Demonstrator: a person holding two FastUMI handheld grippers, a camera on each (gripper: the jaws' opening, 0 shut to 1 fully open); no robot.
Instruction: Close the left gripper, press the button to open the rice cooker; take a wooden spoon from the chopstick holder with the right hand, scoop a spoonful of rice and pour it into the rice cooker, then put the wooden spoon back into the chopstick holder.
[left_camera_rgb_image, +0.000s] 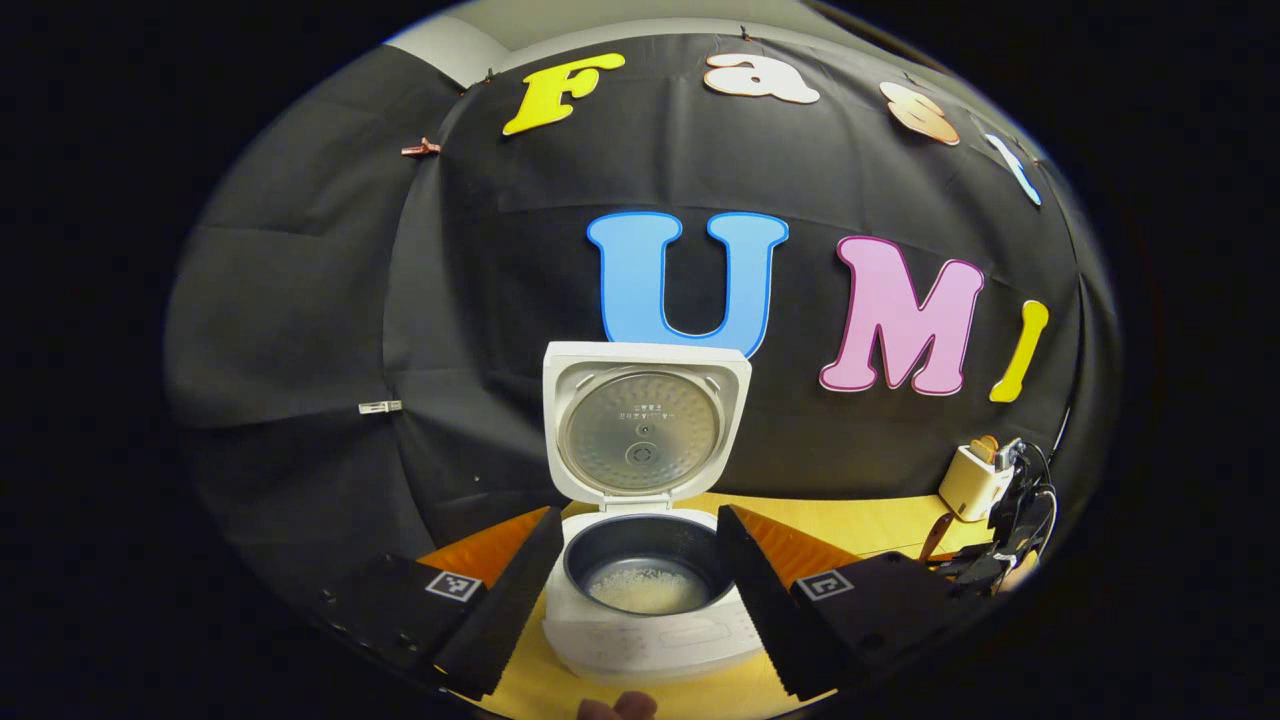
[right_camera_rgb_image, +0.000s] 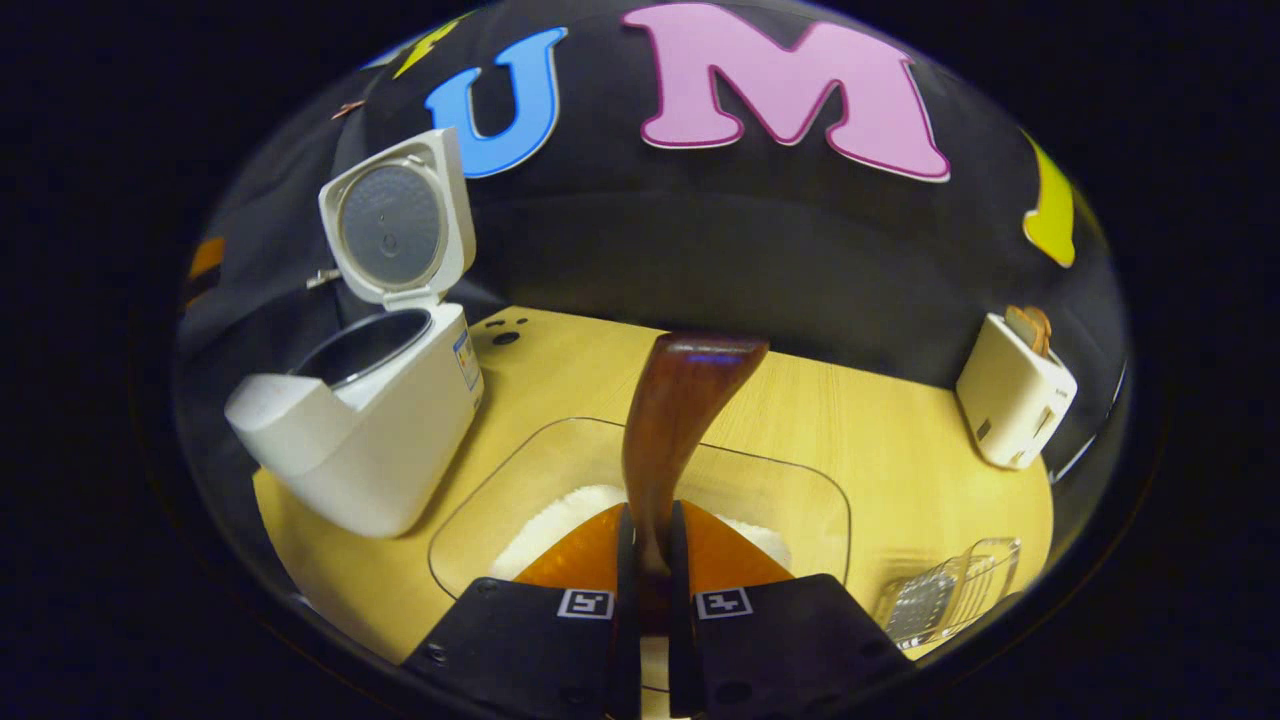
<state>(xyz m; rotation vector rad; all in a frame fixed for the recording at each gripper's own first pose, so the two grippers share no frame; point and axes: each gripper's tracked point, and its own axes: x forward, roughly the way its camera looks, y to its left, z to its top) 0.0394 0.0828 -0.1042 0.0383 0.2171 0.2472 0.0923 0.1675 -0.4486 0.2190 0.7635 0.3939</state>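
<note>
The white rice cooker (left_camera_rgb_image: 655, 640) stands with its lid (left_camera_rgb_image: 645, 425) up, and a little rice lies in its dark inner pot (left_camera_rgb_image: 645, 585). My left gripper (left_camera_rgb_image: 636, 512) is open, a finger on each side of the pot and close in front of it. My right gripper (right_camera_rgb_image: 650, 525) is shut on the handle of a brown wooden spoon (right_camera_rgb_image: 680, 410), which rises above a clear container of rice (right_camera_rgb_image: 800, 500). I cannot tell whether the spoon's bowl holds rice. The cooker (right_camera_rgb_image: 370, 430) stands left of the container. The cream chopstick holder (right_camera_rgb_image: 1015, 400) is at the far right.
A ribbed clear glass dish (right_camera_rgb_image: 945, 590) lies at the near right of the yellow wooden table (right_camera_rgb_image: 900, 440). In the left gripper view, the chopstick holder (left_camera_rgb_image: 975, 480) and the other gripper (left_camera_rgb_image: 1015, 525) are far right. A fingertip (left_camera_rgb_image: 620, 708) shows at the bottom edge.
</note>
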